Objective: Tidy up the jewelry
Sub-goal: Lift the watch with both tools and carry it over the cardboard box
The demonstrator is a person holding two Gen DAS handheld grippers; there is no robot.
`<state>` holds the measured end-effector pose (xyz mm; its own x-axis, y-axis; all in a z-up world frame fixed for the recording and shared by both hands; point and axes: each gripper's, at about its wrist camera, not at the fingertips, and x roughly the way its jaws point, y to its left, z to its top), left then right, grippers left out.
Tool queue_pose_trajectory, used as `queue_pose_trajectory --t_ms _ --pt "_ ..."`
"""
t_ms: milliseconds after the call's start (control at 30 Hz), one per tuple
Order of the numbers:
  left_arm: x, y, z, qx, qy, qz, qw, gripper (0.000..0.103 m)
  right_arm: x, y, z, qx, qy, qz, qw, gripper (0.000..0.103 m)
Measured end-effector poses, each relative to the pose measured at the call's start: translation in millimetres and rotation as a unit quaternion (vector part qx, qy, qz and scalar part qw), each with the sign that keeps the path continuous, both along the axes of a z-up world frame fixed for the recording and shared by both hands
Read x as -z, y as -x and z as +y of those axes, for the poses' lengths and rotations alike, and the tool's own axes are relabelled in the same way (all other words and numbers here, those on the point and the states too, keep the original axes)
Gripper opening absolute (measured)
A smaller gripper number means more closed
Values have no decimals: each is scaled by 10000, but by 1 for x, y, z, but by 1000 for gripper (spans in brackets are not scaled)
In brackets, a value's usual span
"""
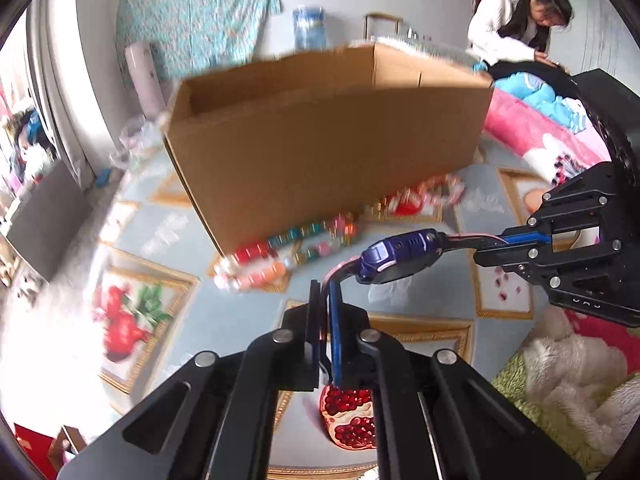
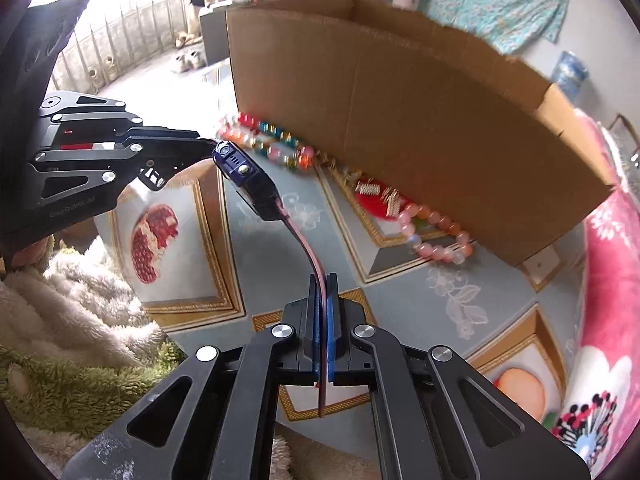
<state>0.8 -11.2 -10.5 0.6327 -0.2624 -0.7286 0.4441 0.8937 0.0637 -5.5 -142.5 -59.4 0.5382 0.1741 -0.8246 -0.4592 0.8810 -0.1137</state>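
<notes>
Pomegranate-print desk [image 1: 240, 320], brown box [image 1: 320, 140] bearing no readable writing. Both jaws clamped on watch [image 1: 400, 258] straps: left gripper [image 1: 326, 320], right gripper [image 2: 322, 304].

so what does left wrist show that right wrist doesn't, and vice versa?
Left wrist only: a person in a white top at the back, a grey box at left.
Right wrist only: the railing, shoes on the floor.
Both: the watch held by its strap ends in the left gripper and right gripper, the cardboard box, bead bracelets.
</notes>
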Motion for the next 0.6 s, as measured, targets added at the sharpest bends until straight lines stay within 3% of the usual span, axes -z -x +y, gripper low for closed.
queue_pose_trajectory --t_ms 233,333,433,500,600 --pt "-71 18 4 -3 146 -1119 9936 3 -71 29 -1 79 129 -1300 9914 1" --pt "-110 16 5 28 155 -1862 9824 3 -110 25 -3 -18 189 -2021 9792 1" --pt "-142 -2 4 34 250 -2413 9701 3 -137 3 -5 -137 166 -2396 9706 1" --pt "-152 -25 1 -15 214 -2538 9670 3 -150 -34 -15 -185 90 -2385 9709 1" --pt "-152 -76 3 -42 380 -1972 9796 3 -159 -81 -26 -184 -13 -2020 9792 1"
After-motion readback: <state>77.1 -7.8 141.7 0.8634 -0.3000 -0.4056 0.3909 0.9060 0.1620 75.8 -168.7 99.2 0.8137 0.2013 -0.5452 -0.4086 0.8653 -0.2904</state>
